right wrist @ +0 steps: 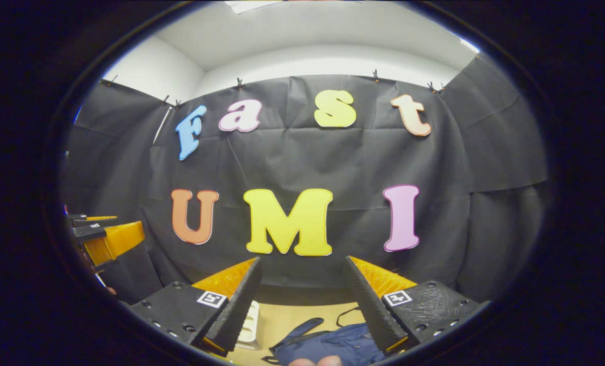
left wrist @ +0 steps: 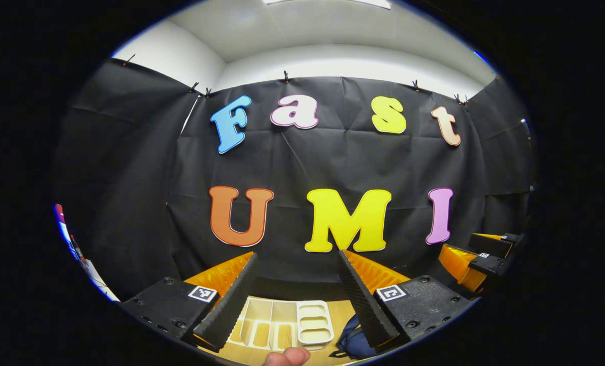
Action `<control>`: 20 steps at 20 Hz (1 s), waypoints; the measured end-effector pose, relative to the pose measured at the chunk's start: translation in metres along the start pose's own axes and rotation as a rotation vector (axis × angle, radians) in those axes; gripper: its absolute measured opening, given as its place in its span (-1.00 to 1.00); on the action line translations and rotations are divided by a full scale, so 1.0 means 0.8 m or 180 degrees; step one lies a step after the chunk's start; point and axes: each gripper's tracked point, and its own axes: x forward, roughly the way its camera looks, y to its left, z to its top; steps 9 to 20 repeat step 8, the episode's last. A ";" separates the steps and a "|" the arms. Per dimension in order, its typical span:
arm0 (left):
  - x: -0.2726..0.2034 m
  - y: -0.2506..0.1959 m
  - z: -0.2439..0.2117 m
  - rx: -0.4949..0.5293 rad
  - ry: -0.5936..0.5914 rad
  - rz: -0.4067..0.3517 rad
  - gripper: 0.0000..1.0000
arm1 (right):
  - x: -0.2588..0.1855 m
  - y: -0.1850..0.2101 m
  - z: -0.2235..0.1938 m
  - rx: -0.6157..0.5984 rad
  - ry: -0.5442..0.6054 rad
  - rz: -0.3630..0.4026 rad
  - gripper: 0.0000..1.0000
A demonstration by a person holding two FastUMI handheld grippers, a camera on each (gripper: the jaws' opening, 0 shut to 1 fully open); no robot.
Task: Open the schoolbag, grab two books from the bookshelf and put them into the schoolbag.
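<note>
Schoolbag [right wrist: 333, 343] low ahead of right gripper [right wrist: 302, 292]; the nearer one.
Both released, empty; left gripper [left wrist: 297, 287] faces bookshelf [left wrist: 282, 323].

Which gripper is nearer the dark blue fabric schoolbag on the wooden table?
Right. The right gripper hangs directly above the schoolbag; the left gripper is above the white rack, bag off to its side.

A light wooden surface [left wrist: 333, 317] stands against the black cloth wall. Two items lie directly on it. A cream-white plastic rack with several open compartments [left wrist: 282, 325] lies flat on the surface, its slots facing up. Just beside it, on the side toward the right gripper view, rests a dark blue fabric schoolbag [right wrist: 333, 343]; its strap [right wrist: 300, 328] lies loose across the wood. Whether rack and bag touch cannot be determined.
</note>
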 end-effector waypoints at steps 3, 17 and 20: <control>0.003 -0.003 -0.007 -0.0033 0.0018 0.0000 0.95 | 0.001 -0.001 0.002 0.0019 0.0024 0.0013 0.92; 0.007 -0.004 -0.014 -0.0098 0.0080 0.0014 0.77 | 0.001 0.000 0.006 0.0038 0.0017 -0.0007 0.92; 0.007 -0.004 -0.014 -0.0098 0.0080 0.0014 0.77 | 0.001 0.000 0.006 0.0038 0.0017 -0.0007 0.92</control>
